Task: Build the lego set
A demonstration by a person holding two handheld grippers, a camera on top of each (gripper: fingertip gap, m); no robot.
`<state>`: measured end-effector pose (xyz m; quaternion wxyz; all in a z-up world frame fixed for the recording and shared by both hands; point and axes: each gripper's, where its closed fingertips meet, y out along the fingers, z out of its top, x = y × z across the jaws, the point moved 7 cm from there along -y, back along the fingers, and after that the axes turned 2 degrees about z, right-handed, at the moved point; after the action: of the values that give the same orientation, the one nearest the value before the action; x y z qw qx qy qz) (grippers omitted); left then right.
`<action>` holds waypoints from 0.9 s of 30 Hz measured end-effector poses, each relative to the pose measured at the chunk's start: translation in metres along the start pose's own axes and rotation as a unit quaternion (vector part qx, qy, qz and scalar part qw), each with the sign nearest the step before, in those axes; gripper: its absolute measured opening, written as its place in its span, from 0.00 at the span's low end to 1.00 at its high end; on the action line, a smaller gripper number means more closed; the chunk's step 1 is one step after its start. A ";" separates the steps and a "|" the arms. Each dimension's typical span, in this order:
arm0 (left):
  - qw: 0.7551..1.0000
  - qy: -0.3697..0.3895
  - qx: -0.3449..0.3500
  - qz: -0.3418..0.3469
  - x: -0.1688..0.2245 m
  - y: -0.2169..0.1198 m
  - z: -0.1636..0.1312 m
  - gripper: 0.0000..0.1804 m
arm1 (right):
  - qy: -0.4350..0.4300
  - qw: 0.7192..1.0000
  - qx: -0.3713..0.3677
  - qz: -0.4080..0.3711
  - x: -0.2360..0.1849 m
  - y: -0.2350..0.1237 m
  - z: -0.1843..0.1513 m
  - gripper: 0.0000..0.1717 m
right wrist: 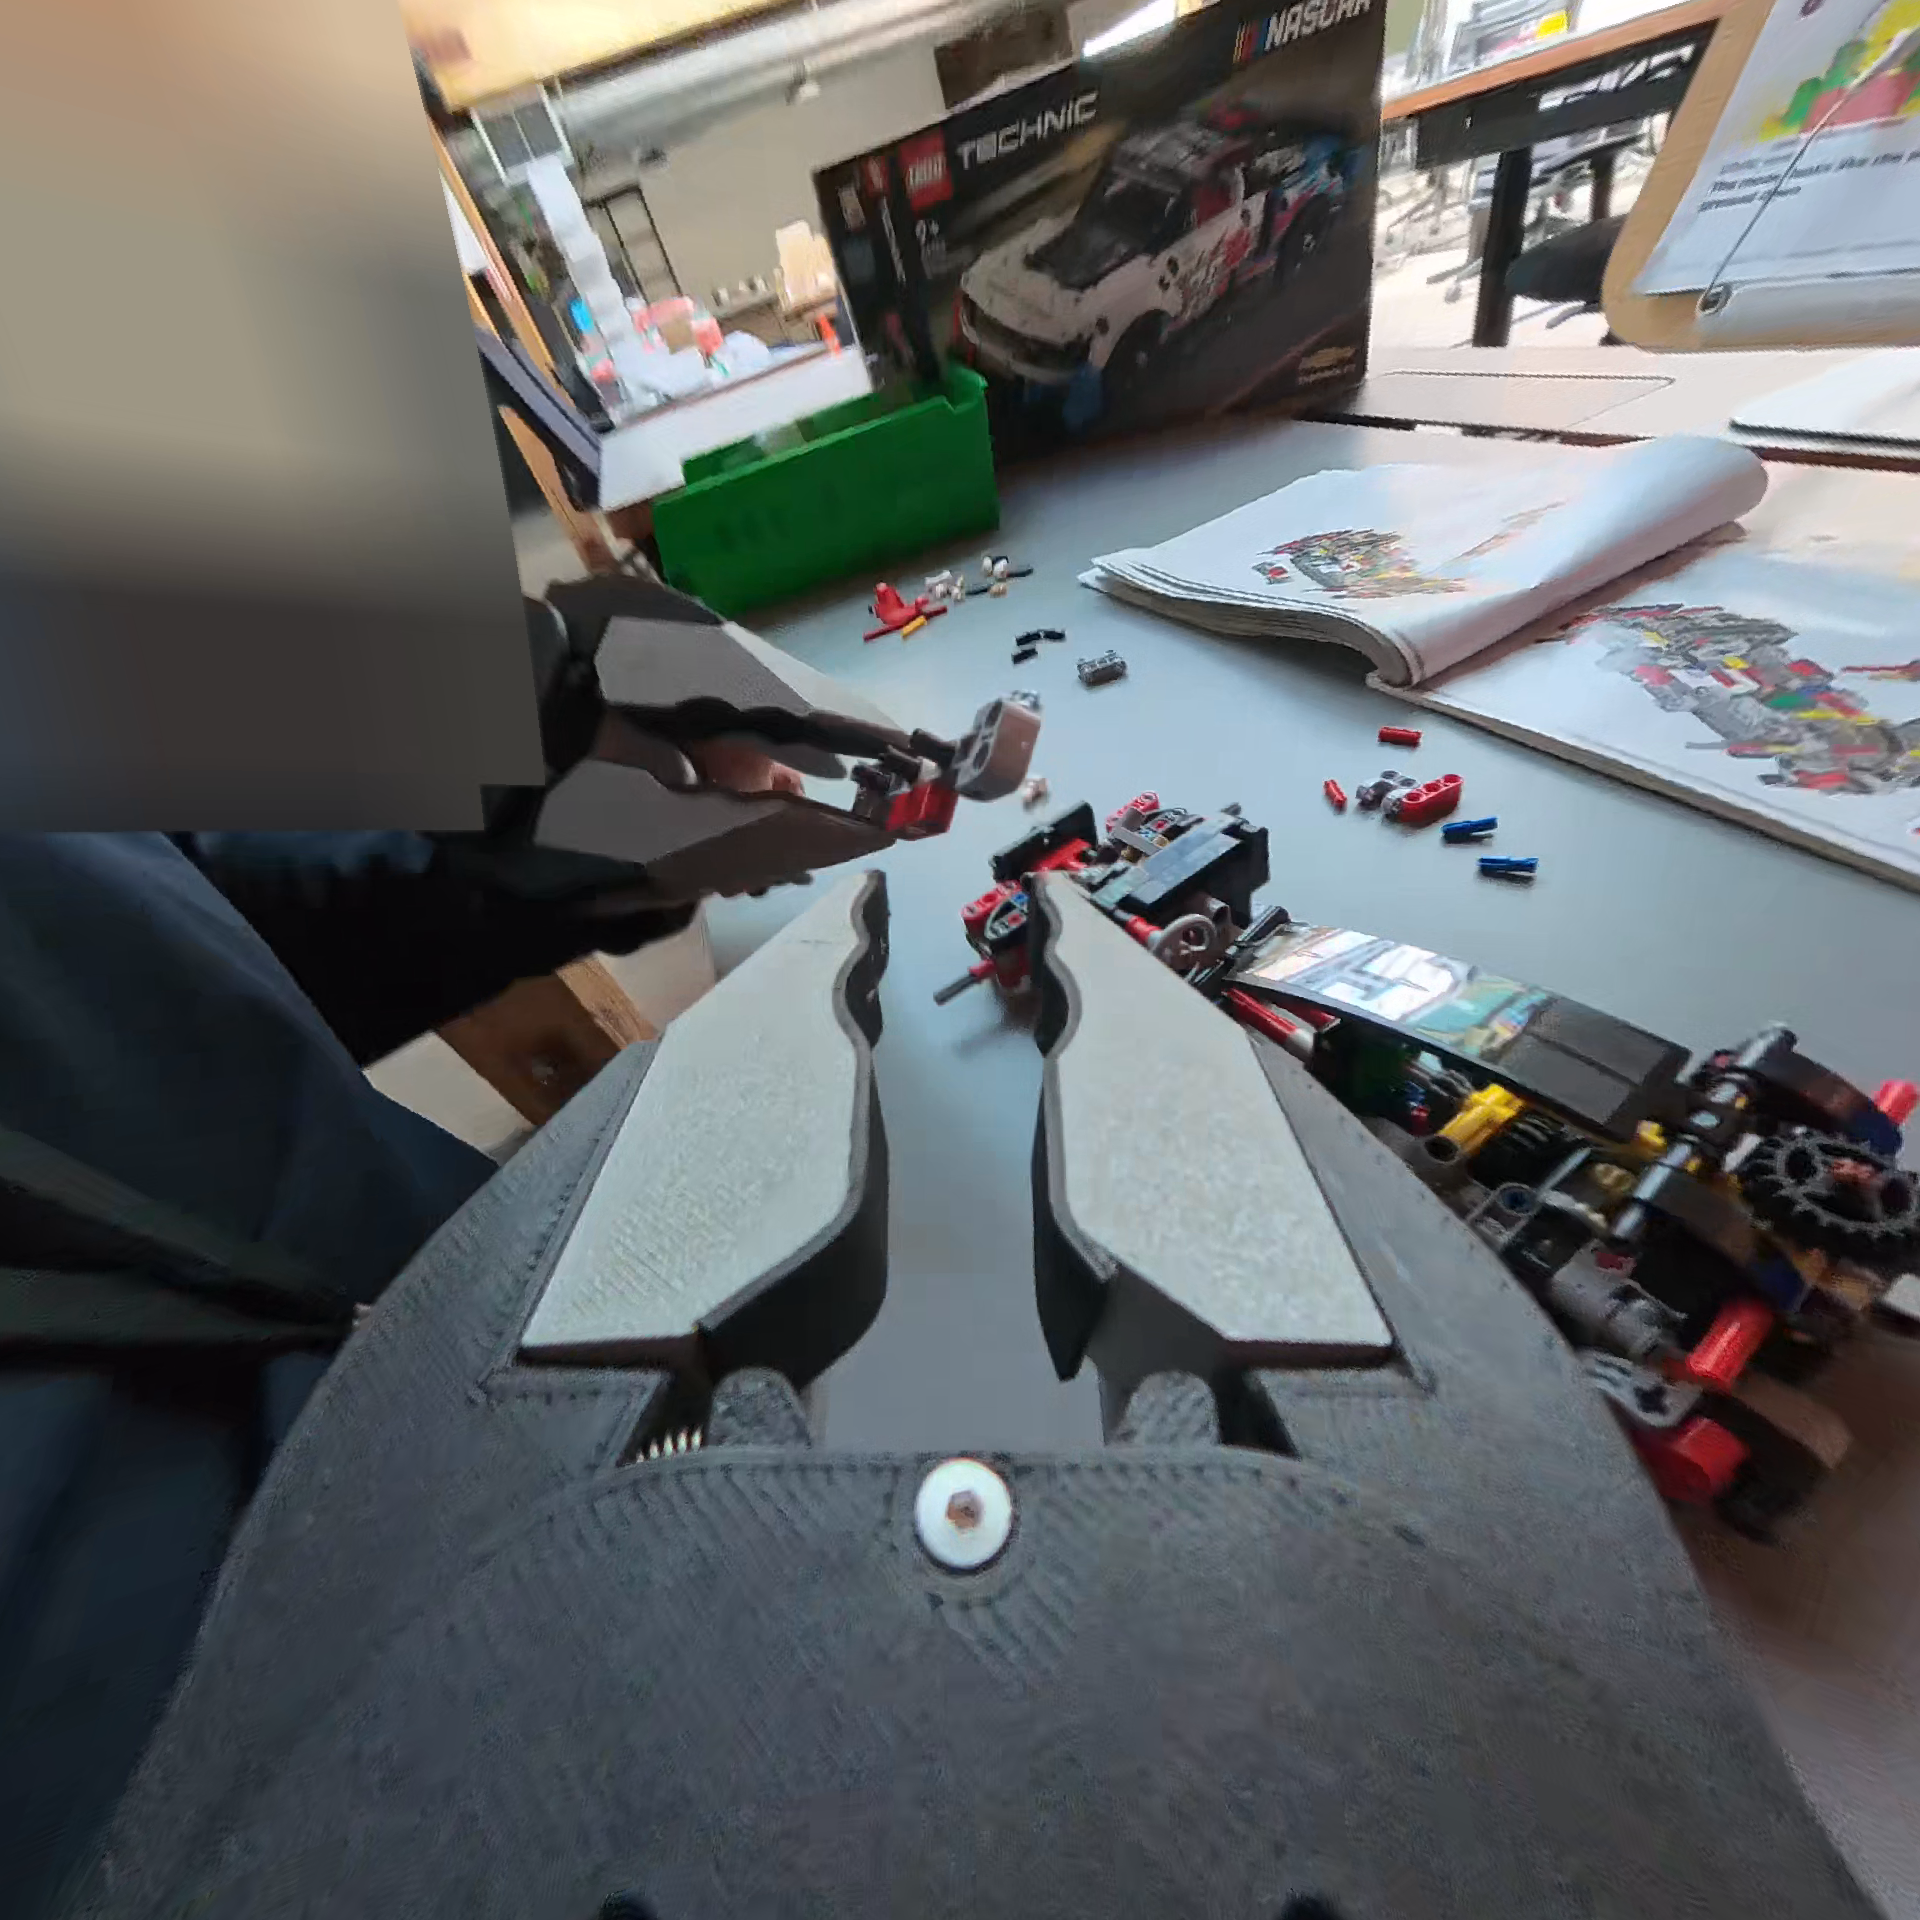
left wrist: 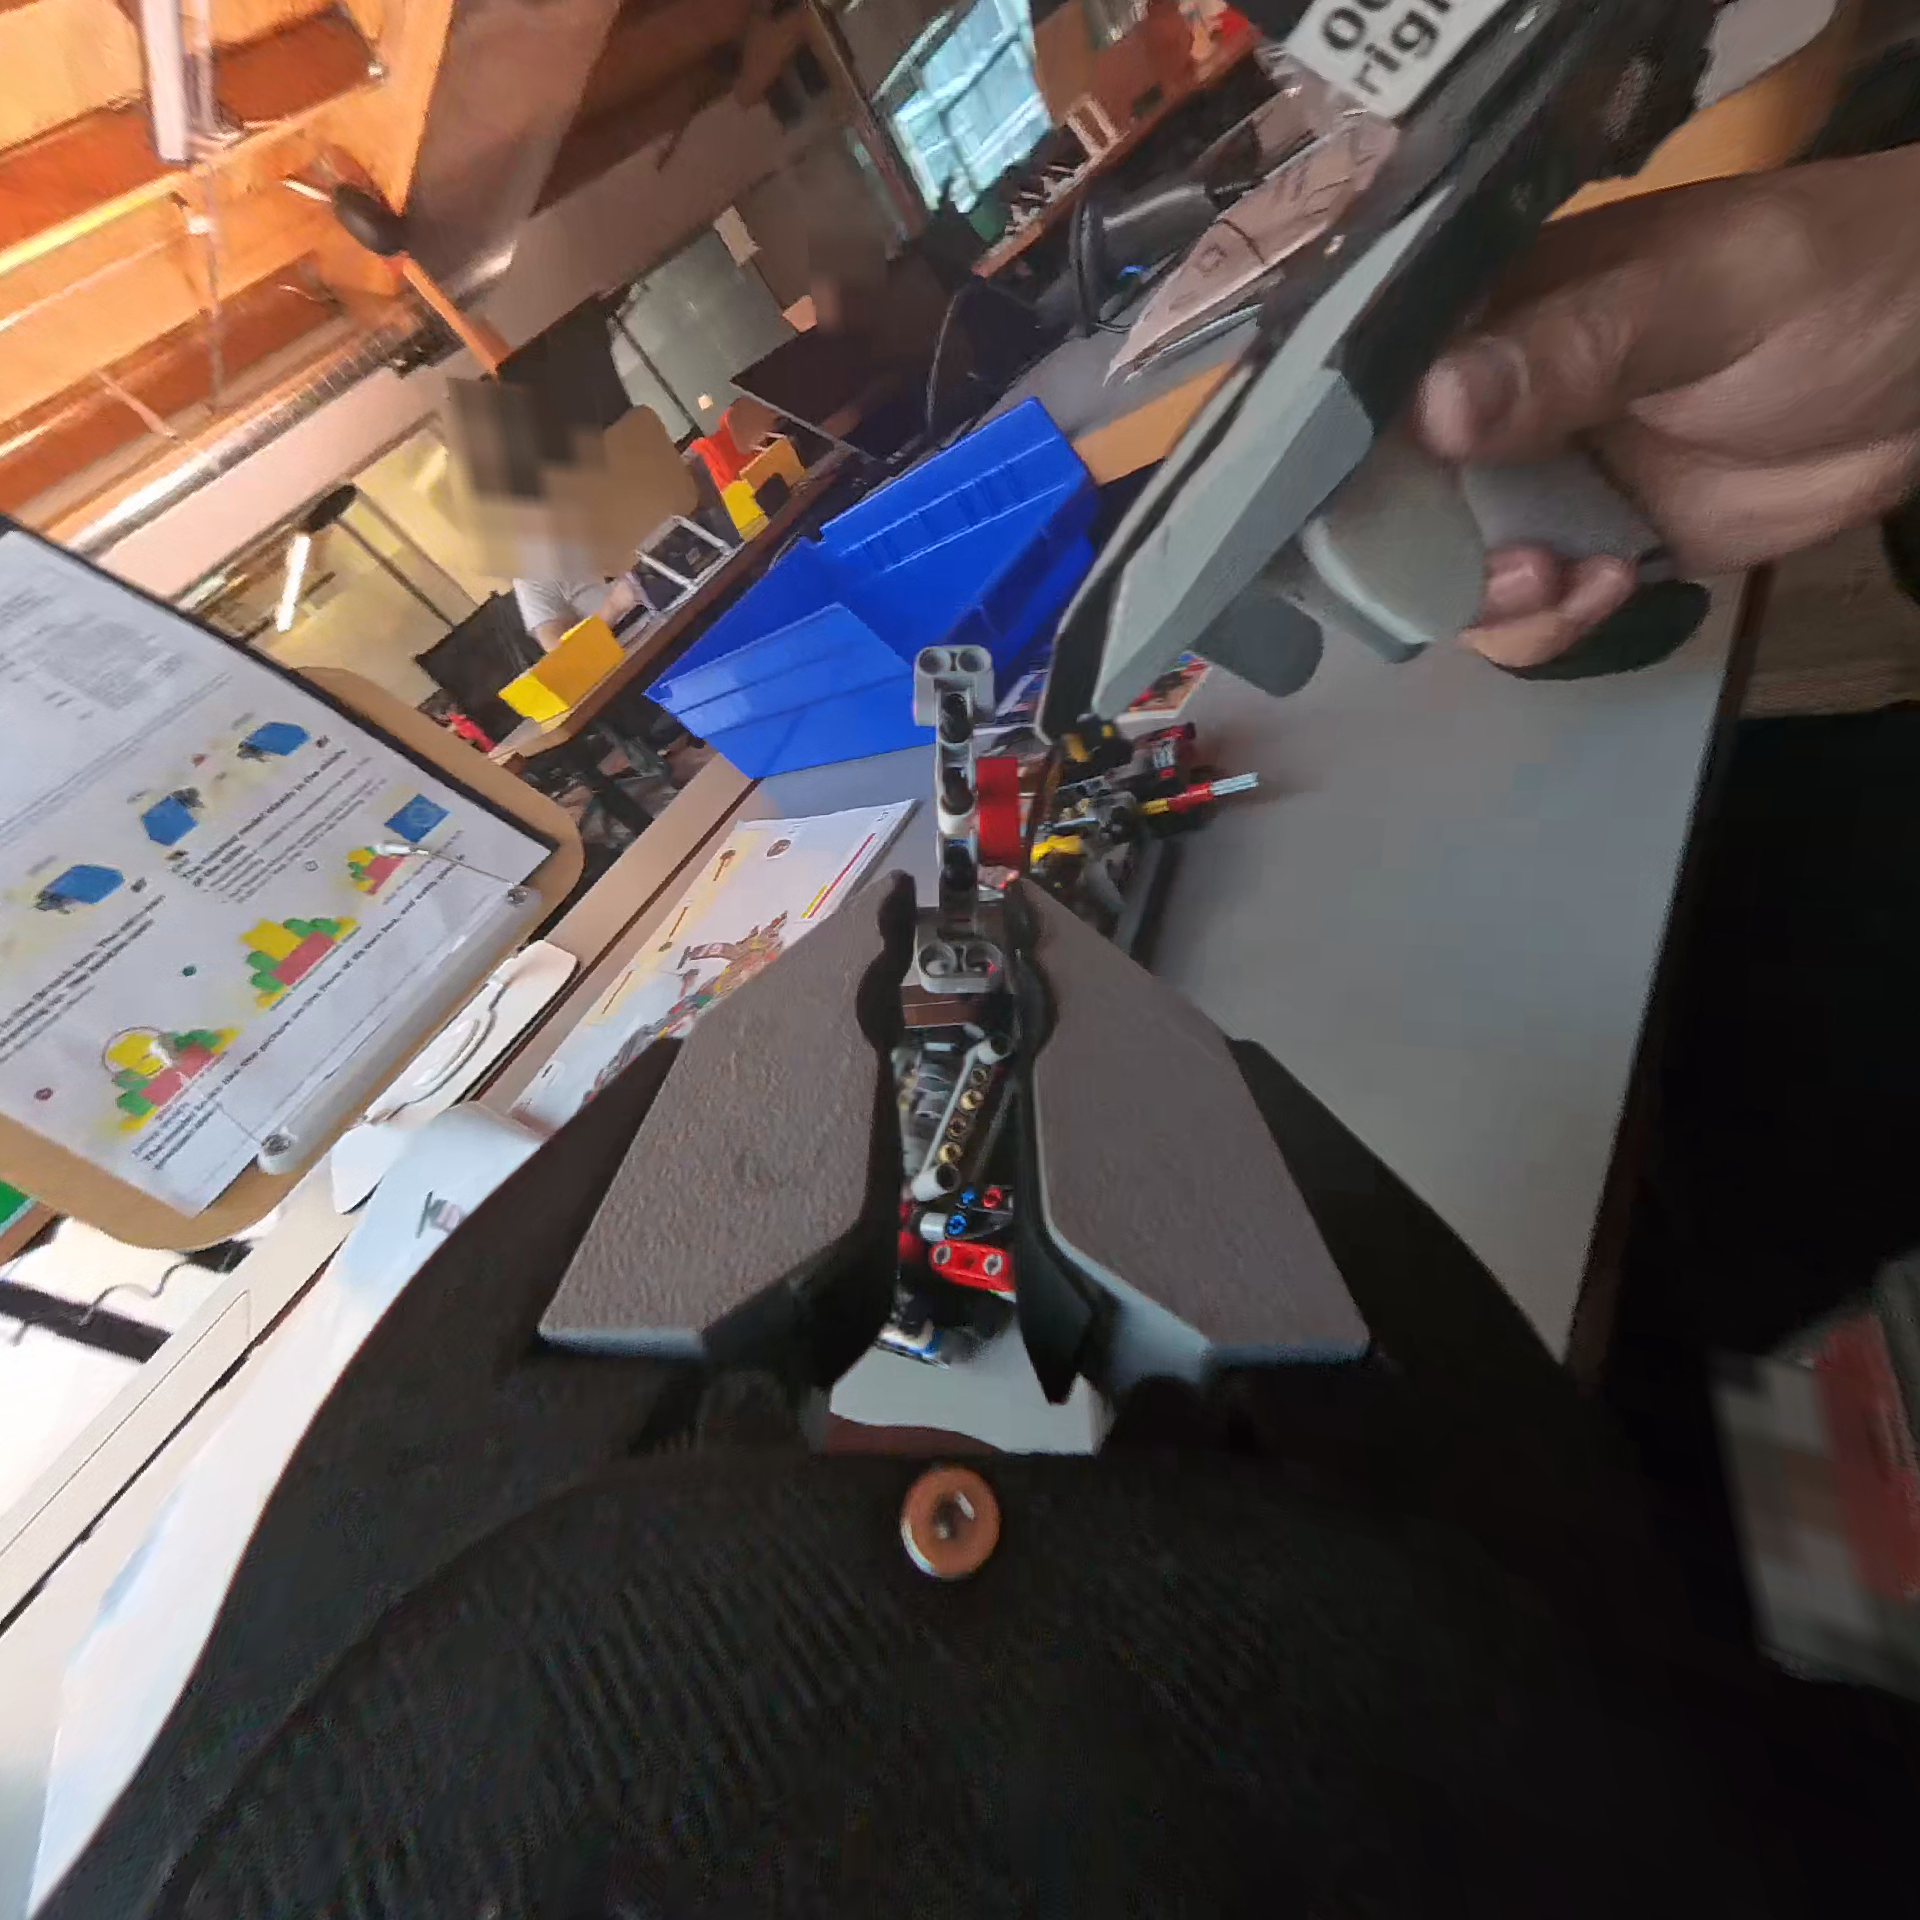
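My left gripper (left wrist: 958,914) is shut on a small brick sub-assembly (left wrist: 961,769): a grey connector with black and white pins and a red part, sticking out past the fingertips. The right wrist view shows it held in the air (right wrist: 966,753), left of a long, partly built toy car chassis (right wrist: 1455,1049) on the grey table (right wrist: 1299,790). My right gripper (right wrist: 956,904) is open with only the table between its pads. Its right fingertip (right wrist: 1049,914) is at the chassis's near end. In the left wrist view the right gripper (left wrist: 1195,582), held by a hand, hangs over the chassis (left wrist: 1122,800).
An open instruction booklet (right wrist: 1455,582) lies at the right. Loose red, blue and black pins (right wrist: 1434,800) are scattered on the table. A green bin (right wrist: 831,499) and the toy's box (right wrist: 1143,239) stand at the back. Blue bins (left wrist: 883,623) and a clipboard stand (left wrist: 208,883) show in the left wrist view. The tips of one gripper are about 4 cm away from the tips of the other.
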<state>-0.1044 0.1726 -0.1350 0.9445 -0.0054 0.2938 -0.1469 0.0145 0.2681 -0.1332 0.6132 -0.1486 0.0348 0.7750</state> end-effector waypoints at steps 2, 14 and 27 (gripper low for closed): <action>0.999 -0.028 0.006 0.022 -0.004 0.001 0.000 0.08 | 0.041 0.998 0.029 0.026 0.003 0.000 0.001 0.13; 0.988 -0.136 0.028 0.062 -0.003 0.014 -0.006 0.08 | 0.109 0.990 0.079 0.048 0.014 0.025 0.003 0.02; 0.986 -0.149 0.027 0.073 0.001 0.013 0.000 0.08 | 0.120 0.987 0.099 0.038 0.009 0.028 0.010 0.04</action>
<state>-0.1000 0.1848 -0.1366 0.9857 0.0202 0.1454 -0.0829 -0.0161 0.2719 -0.1302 0.5861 -0.1779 0.1903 0.7672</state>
